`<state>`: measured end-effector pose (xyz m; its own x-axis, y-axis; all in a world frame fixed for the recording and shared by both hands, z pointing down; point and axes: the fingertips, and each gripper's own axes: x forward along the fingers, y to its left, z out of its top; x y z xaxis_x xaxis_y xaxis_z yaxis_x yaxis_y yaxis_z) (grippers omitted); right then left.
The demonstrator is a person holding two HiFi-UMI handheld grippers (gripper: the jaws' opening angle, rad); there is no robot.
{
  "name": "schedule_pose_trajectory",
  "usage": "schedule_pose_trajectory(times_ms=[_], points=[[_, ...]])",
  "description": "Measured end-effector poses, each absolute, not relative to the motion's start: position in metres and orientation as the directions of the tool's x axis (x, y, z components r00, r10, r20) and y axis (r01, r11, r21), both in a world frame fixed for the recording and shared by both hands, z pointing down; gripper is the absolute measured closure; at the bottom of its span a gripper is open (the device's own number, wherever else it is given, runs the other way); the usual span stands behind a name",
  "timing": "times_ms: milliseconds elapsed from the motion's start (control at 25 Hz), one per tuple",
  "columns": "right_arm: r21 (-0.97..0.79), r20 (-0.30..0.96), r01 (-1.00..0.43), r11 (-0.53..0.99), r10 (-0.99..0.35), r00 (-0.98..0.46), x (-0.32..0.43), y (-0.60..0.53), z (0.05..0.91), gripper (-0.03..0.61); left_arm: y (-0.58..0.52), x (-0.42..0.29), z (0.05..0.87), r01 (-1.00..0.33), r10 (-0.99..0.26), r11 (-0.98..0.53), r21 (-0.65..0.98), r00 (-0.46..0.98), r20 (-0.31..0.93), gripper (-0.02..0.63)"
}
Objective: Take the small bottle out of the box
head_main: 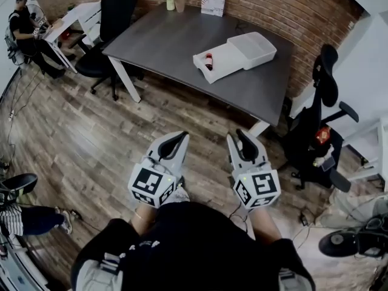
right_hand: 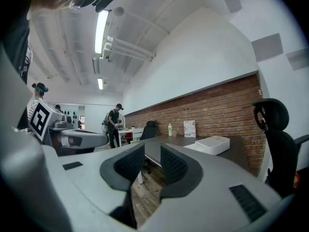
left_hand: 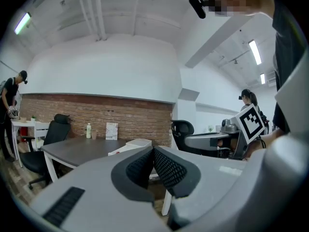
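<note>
Well back from the worktop (head_main: 163,41), I carry the left tool (head_main: 181,137) closed and the right tool (head_main: 239,136) slightly parted, both empty since nothing is within reach, while the small bottle (head_main: 209,61) lies in the open box (head_main: 254,48) on that worktop.

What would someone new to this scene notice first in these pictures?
The two handheld grippers stand out low in the head view. The left gripper has its jaws together, and the right gripper has its jaws apart with nothing between them. Both are over the wood floor, well short of the grey table. On that table, near the brick wall, a white box lies open with a small bottle on its flat half.
</note>
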<state>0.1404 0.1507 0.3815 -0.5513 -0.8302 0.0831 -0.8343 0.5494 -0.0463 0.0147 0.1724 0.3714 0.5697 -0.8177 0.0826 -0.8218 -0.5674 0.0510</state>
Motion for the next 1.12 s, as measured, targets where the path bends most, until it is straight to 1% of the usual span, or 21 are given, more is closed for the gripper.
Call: schedule_pose_trajectory(times_ms=[240,520,720,880,1040,1120], points=[[-0.062,0.113,-0.855,0.516,-0.847,-0.519,0.110,0.096,0.388,0.469,0.112,-0.017,0.385,-0.798,-0.792,-0.597,0.082,0.603,0.098,0.615],[-0.041,0.155,-0.871,0.490,-0.858,-0.490,0.068,0.037,0.399,0.462,0.058,-0.069,0.386,-0.785,-0.778,-0.616,0.069,0.620,0.103,0.615],[-0.030,0.169,-0.891,0.452,-0.877,-0.451,0.048,0.007,0.410,0.454,0.031,-0.102,0.393,-0.784,-0.771,-0.616,0.069,0.619,0.151,0.615],[-0.066,0.202,-0.908,0.414,-0.885,-0.418,0.047,-0.024,0.428,0.449,0.007,-0.105,0.404,-0.775,-0.758,-0.626,0.091,0.631,0.166,0.615],[-0.095,0.241,-0.907,0.411,-0.874,-0.421,0.045,-0.063,0.440,0.442,-0.022,-0.098,0.412,-0.759,-0.740,-0.643,0.103,0.651,0.171,0.615],[-0.104,0.250,-0.905,0.412,-0.870,-0.425,0.046,-0.086,0.445,0.440,-0.040,-0.097,0.411,-0.762,-0.747,-0.641,0.092,0.647,0.155,0.615]])
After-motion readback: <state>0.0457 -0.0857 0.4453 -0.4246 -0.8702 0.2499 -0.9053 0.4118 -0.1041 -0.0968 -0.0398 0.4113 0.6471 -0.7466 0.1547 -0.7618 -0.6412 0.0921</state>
